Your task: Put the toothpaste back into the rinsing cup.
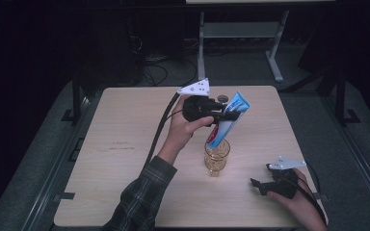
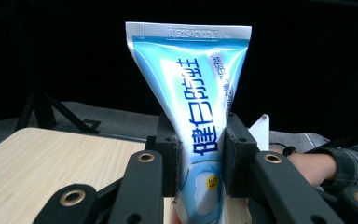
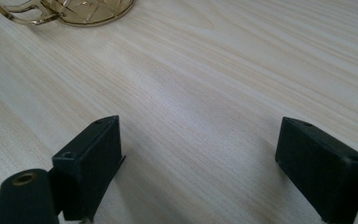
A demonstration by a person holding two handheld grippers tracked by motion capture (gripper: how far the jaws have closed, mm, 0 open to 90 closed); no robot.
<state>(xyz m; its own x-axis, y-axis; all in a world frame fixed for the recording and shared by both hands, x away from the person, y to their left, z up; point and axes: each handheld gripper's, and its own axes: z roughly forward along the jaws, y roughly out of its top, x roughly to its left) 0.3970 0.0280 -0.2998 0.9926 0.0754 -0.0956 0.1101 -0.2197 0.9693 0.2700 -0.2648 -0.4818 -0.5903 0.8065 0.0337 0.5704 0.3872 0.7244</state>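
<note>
My left tongs [image 1: 226, 114] gripped the toothpaste tube [image 1: 226, 120], its lower end just entering the amber glass [image 1: 217, 156]; release remained, I judged; right tongs [image 1: 260, 185] rested open on the tabletop [image 1: 125, 144]

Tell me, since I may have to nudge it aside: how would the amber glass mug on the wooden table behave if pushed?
The amber glass mug probably slides on the smooth wooden table rather than rolls, as it stands upright. It looks taller than wide, so a high push might tip it. The blue toothpaste tube, held by the left gripper, seems to dip into it, so pushing could snag.
</note>
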